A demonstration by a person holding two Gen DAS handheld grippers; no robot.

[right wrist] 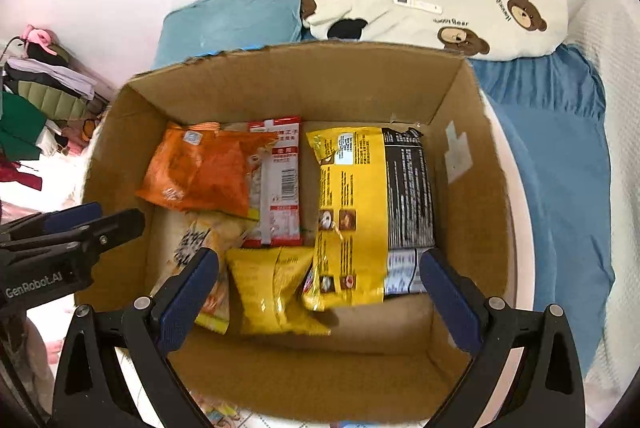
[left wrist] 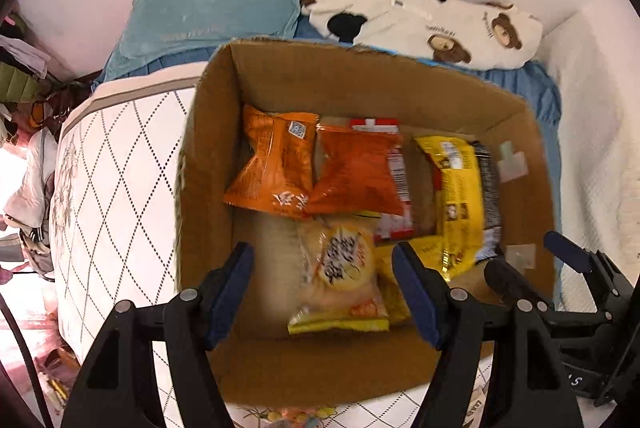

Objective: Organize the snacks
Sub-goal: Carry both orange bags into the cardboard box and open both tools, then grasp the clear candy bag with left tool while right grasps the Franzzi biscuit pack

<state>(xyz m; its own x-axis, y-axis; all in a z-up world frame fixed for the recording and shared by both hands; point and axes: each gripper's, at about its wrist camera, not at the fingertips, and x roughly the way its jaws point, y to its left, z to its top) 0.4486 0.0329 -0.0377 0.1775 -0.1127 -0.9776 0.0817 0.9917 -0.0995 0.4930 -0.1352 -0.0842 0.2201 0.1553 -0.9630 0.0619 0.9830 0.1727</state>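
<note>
Now both grippers hang above the brown cardboard box (right wrist: 280,84) of snack packets.
Left gripper (left wrist: 324,276) half-wide, right gripper (right wrist: 320,280) wide; both hold nothing.

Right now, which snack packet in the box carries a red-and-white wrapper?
The red-and-white packet, lying between the orange packets and the big yellow-and-black packet.

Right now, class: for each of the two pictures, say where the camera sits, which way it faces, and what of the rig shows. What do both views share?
Left wrist: sits on the left gripper, facing steeply down into the cardboard box; its own open blue-padded fingers show, plus the right gripper at lower right.
Right wrist: sits on the right gripper, facing down into the box; its wide-open fingers show, the left gripper at left.
Shared: box, orange packet, yellow packet, bear-print pillow.
</note>
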